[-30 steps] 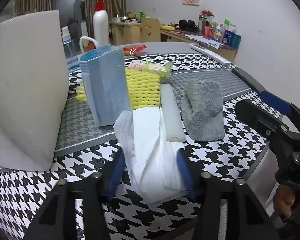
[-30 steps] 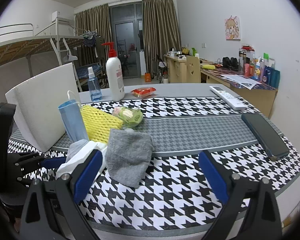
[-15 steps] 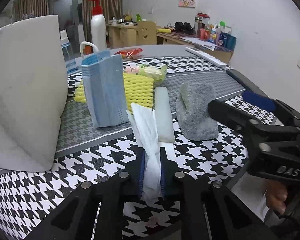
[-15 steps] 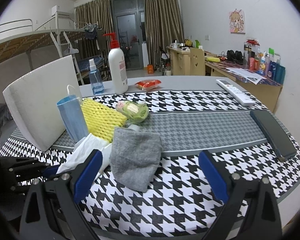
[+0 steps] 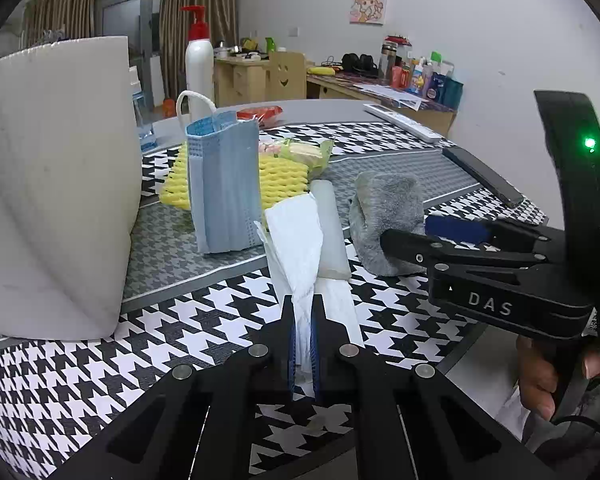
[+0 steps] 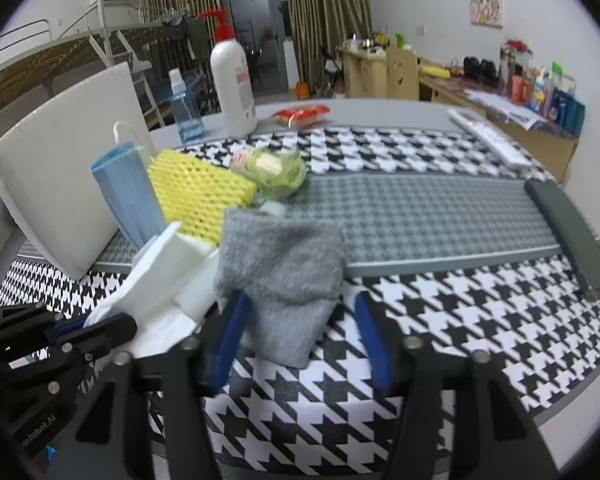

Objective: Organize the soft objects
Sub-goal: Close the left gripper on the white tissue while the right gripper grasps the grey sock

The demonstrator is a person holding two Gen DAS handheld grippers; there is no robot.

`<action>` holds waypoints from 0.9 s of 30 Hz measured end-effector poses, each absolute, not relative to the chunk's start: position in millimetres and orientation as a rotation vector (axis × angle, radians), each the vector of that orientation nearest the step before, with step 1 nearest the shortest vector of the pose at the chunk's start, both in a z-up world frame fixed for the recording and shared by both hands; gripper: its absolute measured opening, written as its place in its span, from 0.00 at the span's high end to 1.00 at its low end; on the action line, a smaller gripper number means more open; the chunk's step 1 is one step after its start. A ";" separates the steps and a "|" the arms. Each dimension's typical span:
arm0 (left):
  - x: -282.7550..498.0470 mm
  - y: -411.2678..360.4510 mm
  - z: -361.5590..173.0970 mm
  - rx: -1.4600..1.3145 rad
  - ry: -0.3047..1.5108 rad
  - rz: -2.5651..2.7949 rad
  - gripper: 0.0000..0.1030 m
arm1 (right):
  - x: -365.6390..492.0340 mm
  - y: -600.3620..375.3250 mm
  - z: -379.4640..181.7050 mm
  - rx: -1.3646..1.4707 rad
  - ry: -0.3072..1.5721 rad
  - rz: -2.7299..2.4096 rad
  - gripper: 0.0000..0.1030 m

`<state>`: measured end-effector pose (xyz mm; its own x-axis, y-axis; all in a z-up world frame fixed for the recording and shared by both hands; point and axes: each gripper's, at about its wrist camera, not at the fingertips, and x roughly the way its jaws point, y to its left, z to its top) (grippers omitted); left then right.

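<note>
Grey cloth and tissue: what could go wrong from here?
1. The left gripper pinches only the near end of the tissue, so it may tear or slip if pulled.
2. The right gripper jaws are closing around the grey cloth, with the tissue and a white roll beside it; the near finger could snag them.

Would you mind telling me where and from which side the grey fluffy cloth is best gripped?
Grip the grey fluffy cloth at its near, narrower end, coming from the table's front edge. It lies flat with that end pointing toward the right gripper, whose closing jaws already straddle it without pressing yet. The white tissue, pinched by the left gripper, crowds its left side, so a side approach looks worse.
</note>
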<state>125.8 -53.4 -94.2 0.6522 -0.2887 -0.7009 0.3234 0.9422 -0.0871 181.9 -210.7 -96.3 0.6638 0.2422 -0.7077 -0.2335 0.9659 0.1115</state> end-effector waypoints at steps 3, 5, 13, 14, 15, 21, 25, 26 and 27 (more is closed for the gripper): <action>123.5 -51.1 -94.2 0.043 0.789 -0.348 0.94 | 182.1 -209.6 -99.0 0.007 0.817 0.273 0.55; 123.8 -50.7 -94.4 0.045 0.789 -0.349 0.95 | 180.8 -208.9 -99.4 -0.001 0.817 0.270 0.60; 123.9 -47.3 -91.0 0.041 0.775 -0.354 0.97 | 176.0 -204.7 -98.4 -0.012 0.816 0.275 0.87; 123.4 -47.1 -89.2 0.043 0.770 -0.353 0.97 | 177.5 -205.8 -96.6 -0.010 0.812 0.272 0.88; 121.9 -45.9 -86.9 0.045 0.760 -0.352 0.97 | 176.9 -206.8 -95.3 -0.008 0.807 0.269 0.88; 113.0 -42.3 -68.5 0.064 0.701 -0.331 0.97 | 167.9 -209.9 -78.5 -0.009 0.752 0.258 0.90; 109.2 -41.9 -57.1 0.065 0.673 -0.335 0.97 | 159.1 -212.3 -64.8 -0.005 0.711 0.260 0.90; 107.7 -41.9 -54.8 0.064 0.666 -0.339 0.97 | 157.8 -212.9 -62.0 -0.004 0.702 0.260 0.90; 105.9 -42.2 -52.7 0.065 0.659 -0.345 0.98 | 156.3 -213.4 -59.8 -0.003 0.695 0.261 0.90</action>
